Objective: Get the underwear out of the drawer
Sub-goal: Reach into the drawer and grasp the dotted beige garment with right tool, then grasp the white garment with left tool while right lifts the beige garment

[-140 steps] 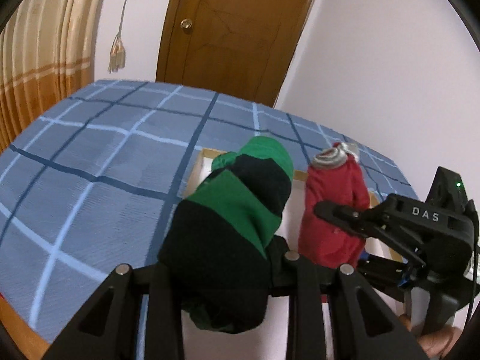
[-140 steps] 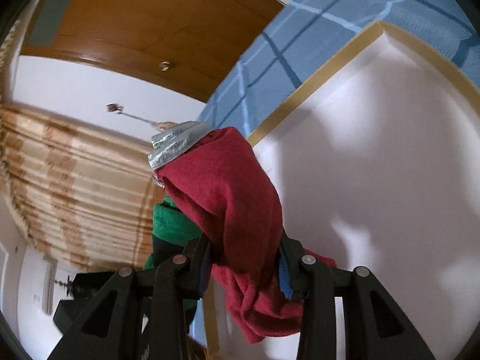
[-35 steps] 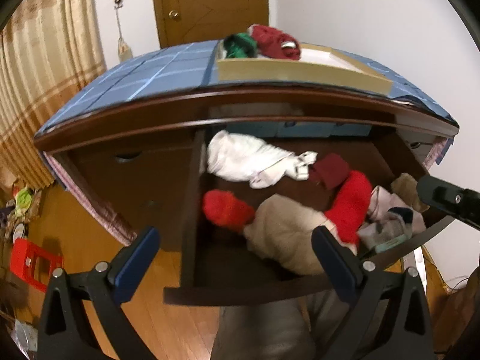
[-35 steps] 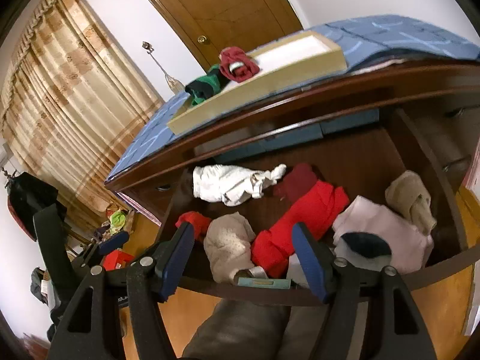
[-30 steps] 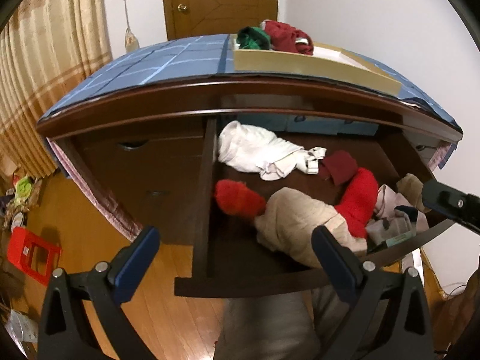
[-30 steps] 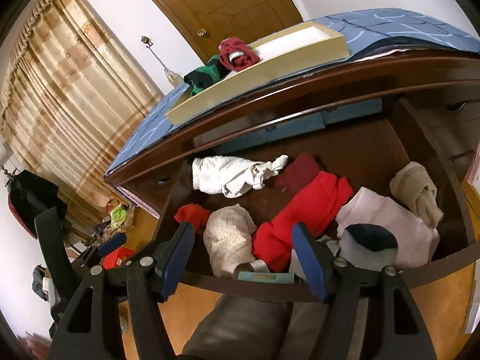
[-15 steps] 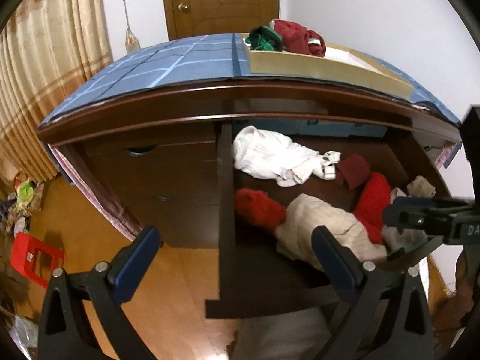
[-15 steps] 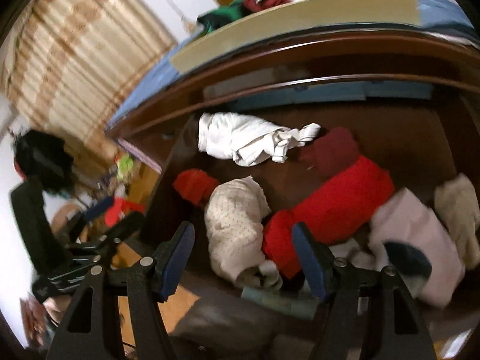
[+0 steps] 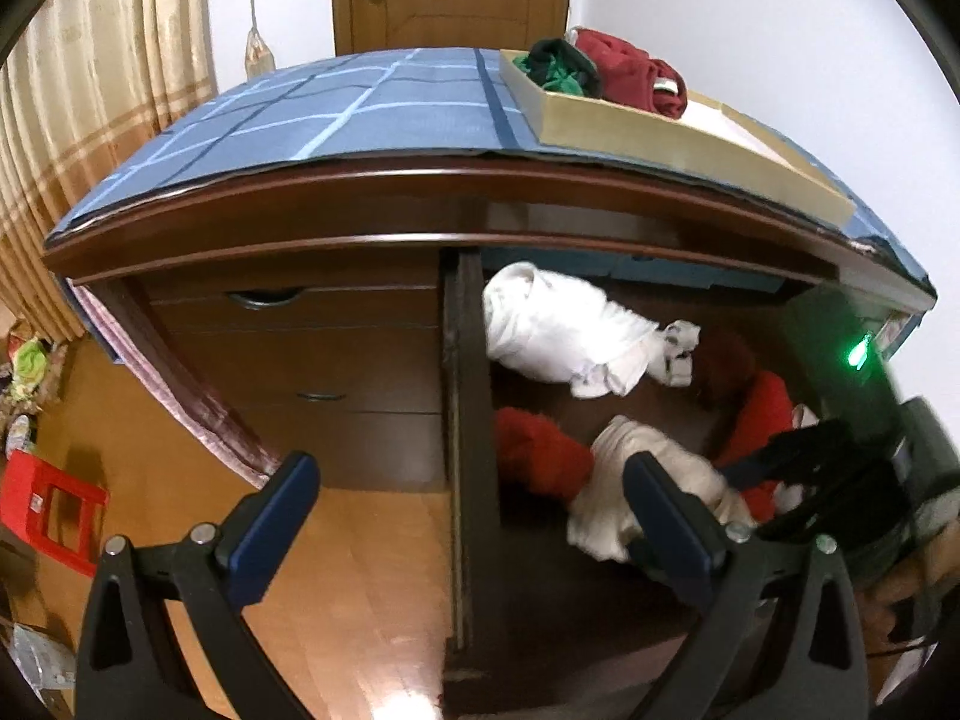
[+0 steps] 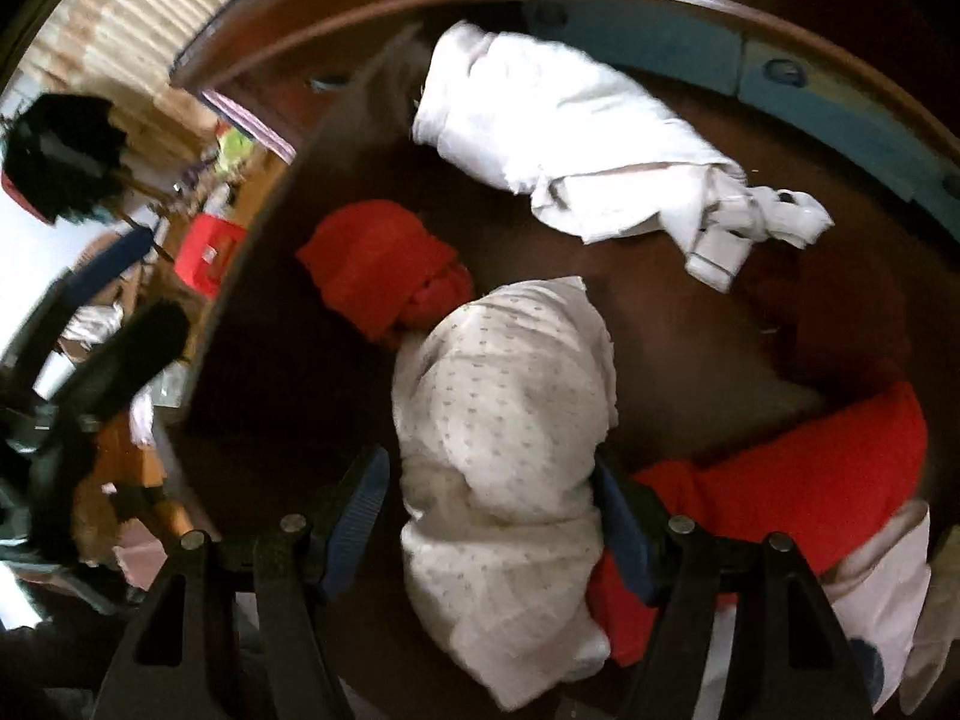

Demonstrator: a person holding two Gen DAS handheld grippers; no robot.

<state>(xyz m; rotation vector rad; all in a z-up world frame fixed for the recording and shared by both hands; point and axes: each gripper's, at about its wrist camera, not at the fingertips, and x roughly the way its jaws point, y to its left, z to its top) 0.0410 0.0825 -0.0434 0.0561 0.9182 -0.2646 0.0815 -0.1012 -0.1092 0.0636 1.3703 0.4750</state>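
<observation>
The left gripper (image 9: 468, 504) hangs wide open and empty outside the open drawer (image 9: 462, 396), while the right gripper (image 10: 489, 504) – jaws spread – straddles the cream dotted underwear (image 10: 504, 420) lying inside, beside a red bundle (image 10: 384, 264).

Garments (image 10: 504, 420) heaped in open drawer (image 9: 462, 420); tray (image 9: 660, 126) on worktop (image 9: 360, 114) above, two garments (image 9: 600, 75) in tray's far end.
</observation>
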